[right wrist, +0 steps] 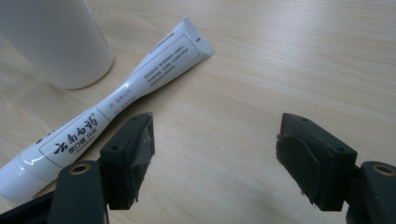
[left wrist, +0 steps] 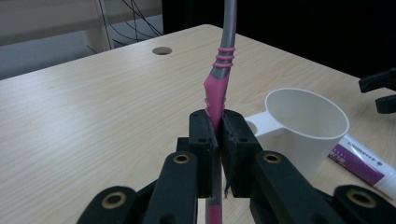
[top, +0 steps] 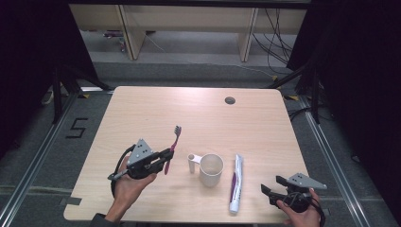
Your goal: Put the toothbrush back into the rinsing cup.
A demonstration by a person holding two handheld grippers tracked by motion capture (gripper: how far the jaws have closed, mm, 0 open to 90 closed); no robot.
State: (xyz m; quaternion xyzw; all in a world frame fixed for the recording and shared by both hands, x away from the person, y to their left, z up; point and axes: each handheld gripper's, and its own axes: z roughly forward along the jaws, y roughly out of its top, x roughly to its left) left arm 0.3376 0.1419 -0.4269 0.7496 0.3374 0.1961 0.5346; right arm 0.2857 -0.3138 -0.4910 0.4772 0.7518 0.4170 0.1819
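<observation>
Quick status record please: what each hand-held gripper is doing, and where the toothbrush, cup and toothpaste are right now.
left hand-held gripper: shut on the toothbrush handle, brush head pointing away from the person
right hand-held gripper: open, holding nothing, near the toothpaste tube
cup: white, upright on the table, handle toward the left hand-held gripper
toothpaste tube: lying flat, right of the cup

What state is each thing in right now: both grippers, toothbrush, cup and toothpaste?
left gripper: shut on the toothbrush handle.
toothbrush: clamped, lifted, bristle end away from the person.
right gripper: open, holding nothing, beside the toothpaste.
cup: upright on the table, nothing visible inside.
toothpaste: lying flat right of the cup, untouched.
</observation>
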